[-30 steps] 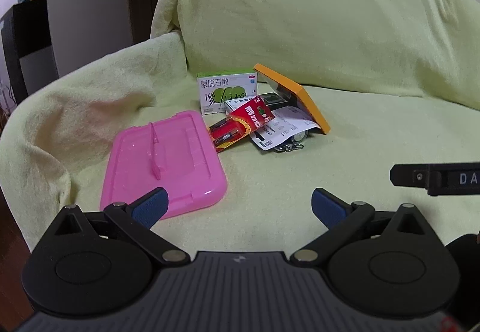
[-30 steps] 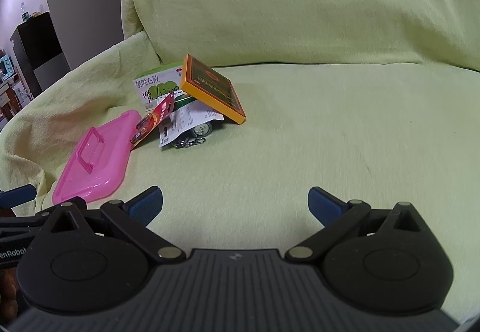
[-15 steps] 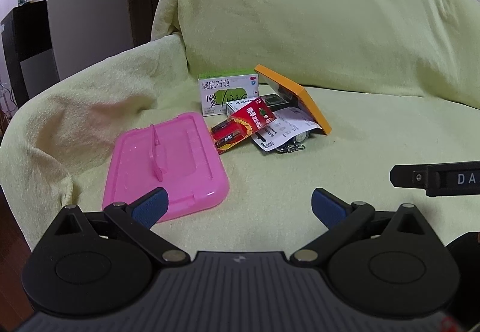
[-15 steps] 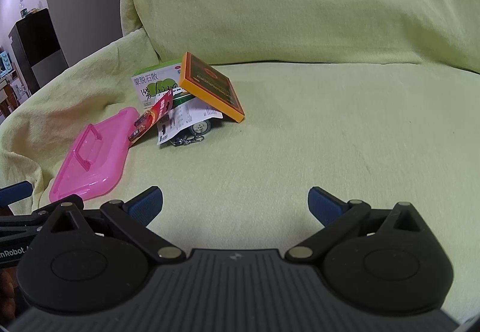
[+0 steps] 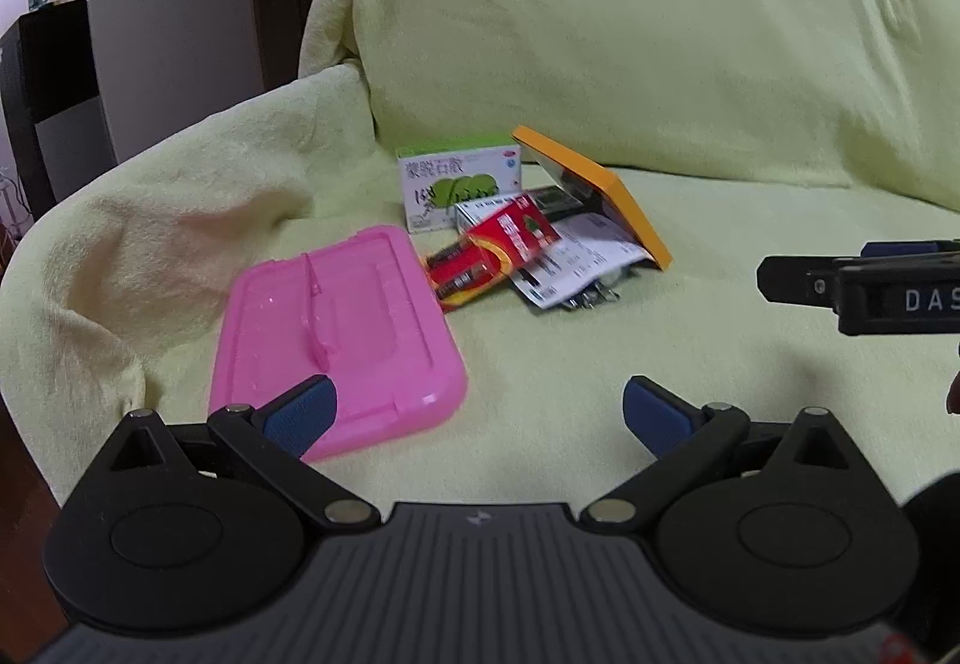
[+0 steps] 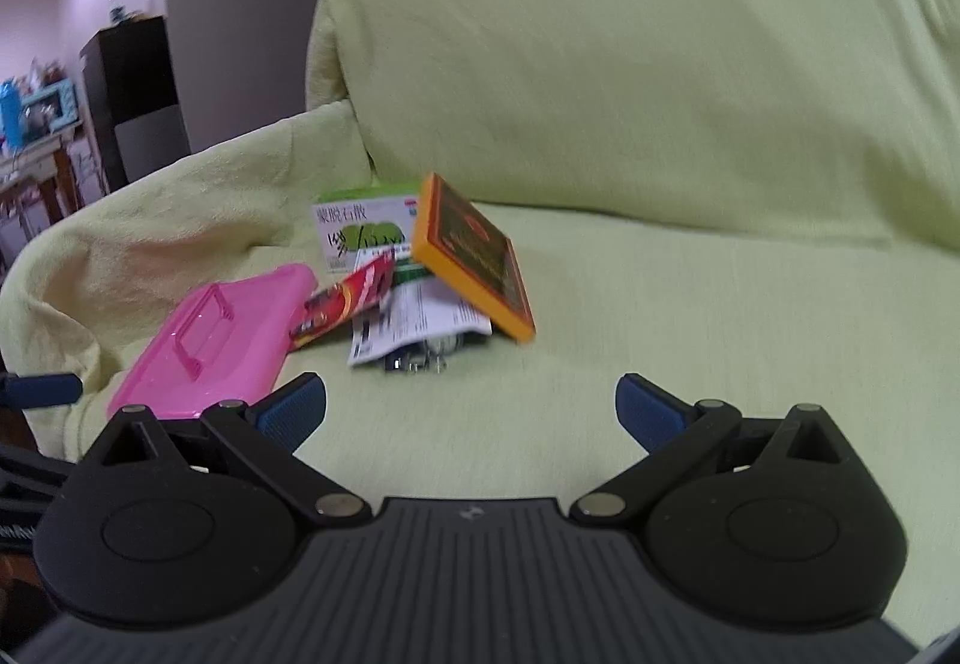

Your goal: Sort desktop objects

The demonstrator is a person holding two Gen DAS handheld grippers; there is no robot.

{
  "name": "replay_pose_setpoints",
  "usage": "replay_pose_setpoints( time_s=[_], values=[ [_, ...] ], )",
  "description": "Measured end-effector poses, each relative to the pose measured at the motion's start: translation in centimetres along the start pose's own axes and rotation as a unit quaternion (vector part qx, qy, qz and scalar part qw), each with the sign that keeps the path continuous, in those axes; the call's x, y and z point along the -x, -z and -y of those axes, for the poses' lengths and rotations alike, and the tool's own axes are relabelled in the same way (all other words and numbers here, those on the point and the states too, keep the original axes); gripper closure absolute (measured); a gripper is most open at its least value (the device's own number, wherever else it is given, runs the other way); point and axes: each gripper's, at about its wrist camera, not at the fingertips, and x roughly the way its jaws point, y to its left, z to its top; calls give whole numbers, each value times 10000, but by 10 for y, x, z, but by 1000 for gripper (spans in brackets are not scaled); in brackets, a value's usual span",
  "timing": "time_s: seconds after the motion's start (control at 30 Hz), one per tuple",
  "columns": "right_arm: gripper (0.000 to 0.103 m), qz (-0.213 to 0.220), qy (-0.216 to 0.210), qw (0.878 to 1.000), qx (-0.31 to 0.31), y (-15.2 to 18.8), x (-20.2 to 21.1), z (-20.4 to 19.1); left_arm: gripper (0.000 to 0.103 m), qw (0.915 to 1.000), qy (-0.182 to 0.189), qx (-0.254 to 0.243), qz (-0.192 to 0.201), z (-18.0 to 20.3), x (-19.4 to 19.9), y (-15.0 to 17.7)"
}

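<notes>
A heap of small objects lies on the sofa seat. A pink plastic lid [image 5: 339, 340] [image 6: 216, 334] with a handle lies flat at the left. Behind it stands a green-and-white medicine box [image 5: 459, 190] [image 6: 363, 226]. An orange-edged book [image 5: 594, 196] [image 6: 474, 262] leans over a paper receipt [image 5: 576, 262] [image 6: 420, 322], a red battery pack [image 5: 498, 250] [image 6: 348, 304] and a metal keyring [image 6: 420, 361]. My left gripper [image 5: 480, 412] hovers open in front of the lid. My right gripper [image 6: 471, 409] is open, short of the pile, holding nothing.
A light green cover drapes the sofa's seat [image 5: 750, 364], backrest [image 6: 630, 63] and left armrest [image 5: 180, 220]. The right gripper's black body [image 5: 870, 289] juts in at the left wrist view's right edge. A dark cabinet [image 6: 132, 93] and cluttered table [image 6: 36, 123] stand beyond the armrest.
Both grippers have drifted slightly; the right wrist view has swung right and closer, so the pile sits more central. Both stay open. The objects have not moved.
</notes>
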Motion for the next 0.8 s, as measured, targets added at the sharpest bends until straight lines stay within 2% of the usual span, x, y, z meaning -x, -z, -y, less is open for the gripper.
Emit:
replay_pose_setpoints(
  time_s=[0.1,0.27,0.4,0.47,0.53,0.7,0.8],
  values=[
    [1,182,82,9976,656,-10,-16,-11,1,9998,-134,-83,139,-8,-12,-11],
    [1,-1,238,9874,1563,-23,-60,-29,1,9984,-358,-278,331,-16,-44,-33],
    [5,-39,304,9816,1882,-30,-92,-34,1,9981,-415,-185,424,-24,-74,-44],
    [11,-57,313,9781,2055,-30,-106,-37,1,9978,-437,-68,491,-29,-86,-45],
    [11,-36,332,9743,2227,-29,-118,-41,1,9976,-475,-26,512,-32,-96,-41],
    [12,-88,238,9659,2575,-26,-147,-50,1,9981,-560,-205,162,-32,-120,-29],
    [25,-51,352,9591,2809,-25,-160,-55,1,9971,-584,-379,310,-30,-119,-30]
  ],
)
